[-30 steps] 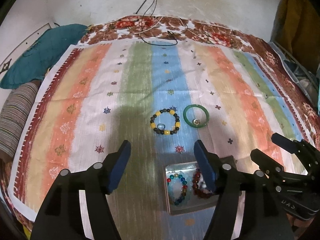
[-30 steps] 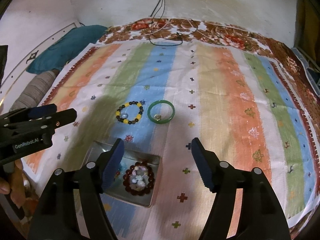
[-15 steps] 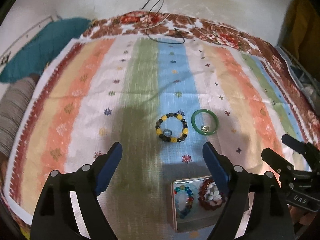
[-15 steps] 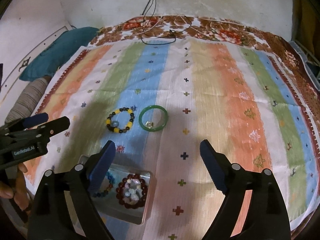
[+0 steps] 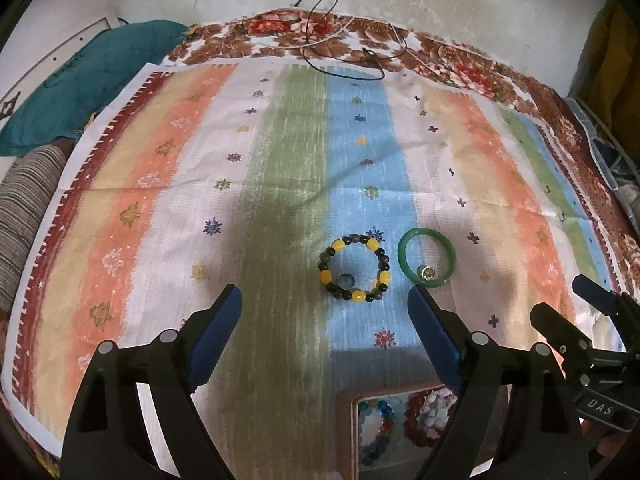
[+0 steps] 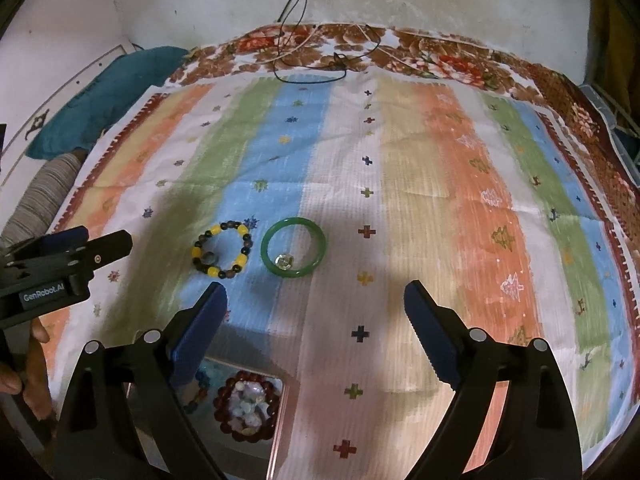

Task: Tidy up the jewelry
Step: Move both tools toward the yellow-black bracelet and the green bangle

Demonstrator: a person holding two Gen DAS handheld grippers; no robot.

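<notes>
Done: two bead bracelets in tray [image 6: 280, 432] | Left: beaded bracelet [image 5: 354, 270], green bangle [image 5: 426, 257], side by side on cloth [image 5: 280, 184] | Left gripper [image 5: 324, 344], right gripper [image 6: 314, 332]: just widened, empty

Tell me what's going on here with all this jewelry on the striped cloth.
A person holds a two-finger gripper in each hand over the striped cloth. The left gripper and right gripper have just been opening, and both are empty. The yellow and dark beaded bracelet and the green bangle, each ringing a small ring, still lie loose. The metal tray already holds a dark red bead bracelet and a multicoloured one.
</notes>
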